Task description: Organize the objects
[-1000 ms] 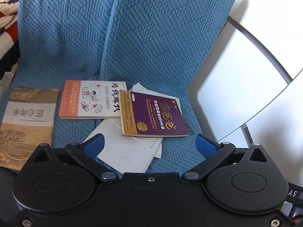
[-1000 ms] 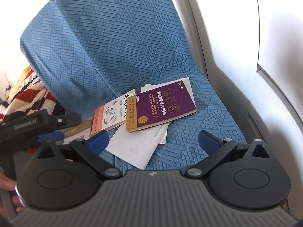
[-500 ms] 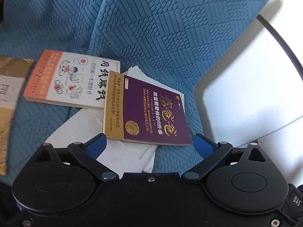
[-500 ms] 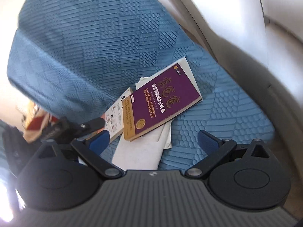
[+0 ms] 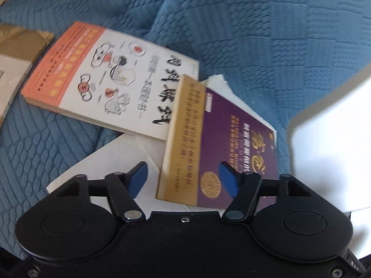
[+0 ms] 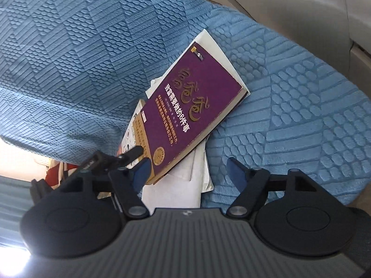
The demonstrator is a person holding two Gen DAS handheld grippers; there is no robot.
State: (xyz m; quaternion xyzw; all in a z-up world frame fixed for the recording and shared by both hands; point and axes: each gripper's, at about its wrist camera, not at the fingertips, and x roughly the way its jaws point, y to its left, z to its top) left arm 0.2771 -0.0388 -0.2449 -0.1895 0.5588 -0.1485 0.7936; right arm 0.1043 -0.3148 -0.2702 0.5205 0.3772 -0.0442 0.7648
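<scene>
A purple book (image 5: pixel 220 143) with a gold strip lies askew on white papers (image 5: pixel 120 159) on the blue seat. It overlaps a white-and-orange book (image 5: pixel 111 81), and a brown book (image 5: pixel 18 53) lies farther left. My left gripper (image 5: pixel 183 178) hovers low over the purple book's near gold edge. Its jaws are closing, with the pads clear of the book. In the right wrist view my right gripper (image 6: pixel 189 172) hangs over the purple book's (image 6: pixel 192 106) near corner and the papers (image 6: pixel 176 192). Its jaws are closing too, touching nothing. One of the left gripper's fingers (image 6: pixel 133 152) shows beside that corner.
A blue textured cover (image 5: pixel 255 34) drapes the seat and backrest. A white tabletop (image 5: pixel 336 139) juts in at the right of the left wrist view. Beige upholstery (image 6: pixel 301 4) borders the seat, and striped red-and-white fabric (image 6: pixel 55 173) lies at the left.
Both grippers have come down close to the purple book and rolled, so the books look tilted and larger. Both pairs of jaws have narrowed from wide open.
</scene>
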